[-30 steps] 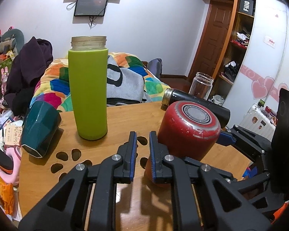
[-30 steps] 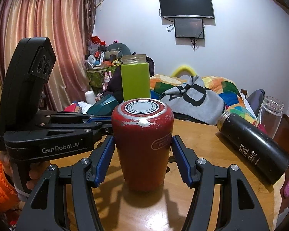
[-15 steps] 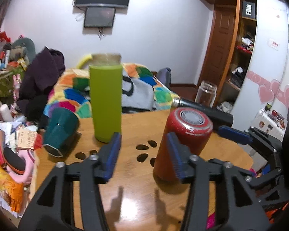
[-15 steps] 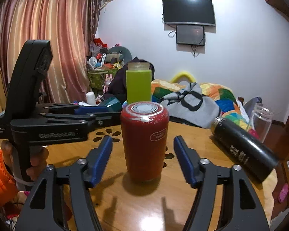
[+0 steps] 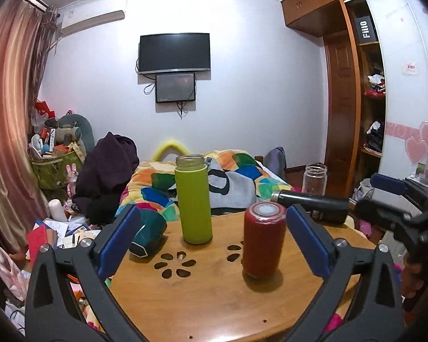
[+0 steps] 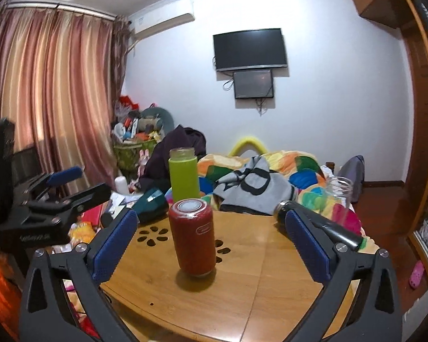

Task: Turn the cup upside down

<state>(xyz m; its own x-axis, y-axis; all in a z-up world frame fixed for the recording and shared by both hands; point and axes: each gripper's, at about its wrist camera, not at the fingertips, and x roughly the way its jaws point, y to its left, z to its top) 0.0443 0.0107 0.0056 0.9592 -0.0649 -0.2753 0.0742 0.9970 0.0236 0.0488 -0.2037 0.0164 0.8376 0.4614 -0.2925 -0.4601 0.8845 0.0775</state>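
The red cup (image 5: 264, 240) stands upside down on the round wooden table (image 5: 214, 299), its flat base ring facing up; it also shows in the right wrist view (image 6: 193, 236). My left gripper (image 5: 211, 240) is wide open and empty, held back over the table's near edge. My right gripper (image 6: 211, 243) is wide open and empty, pulled back from the cup. Neither touches the cup. The right gripper shows at the right edge of the left wrist view (image 5: 396, 199), and the left gripper at the left of the right wrist view (image 6: 57, 196).
A tall green bottle (image 5: 193, 199) stands upright behind the table's flower cut-outs (image 5: 174, 263). A dark teal cup (image 5: 148, 235) lies on its side at the left. A black flask (image 5: 311, 205) lies at the back right, with a clear glass jar (image 5: 315, 178) behind it. A cluttered bed is beyond.
Both grippers drew back and rose away from the red cup. The left gripper went from nearly shut to wide open. The right gripper opened wider. The cup stayed standing upside down.
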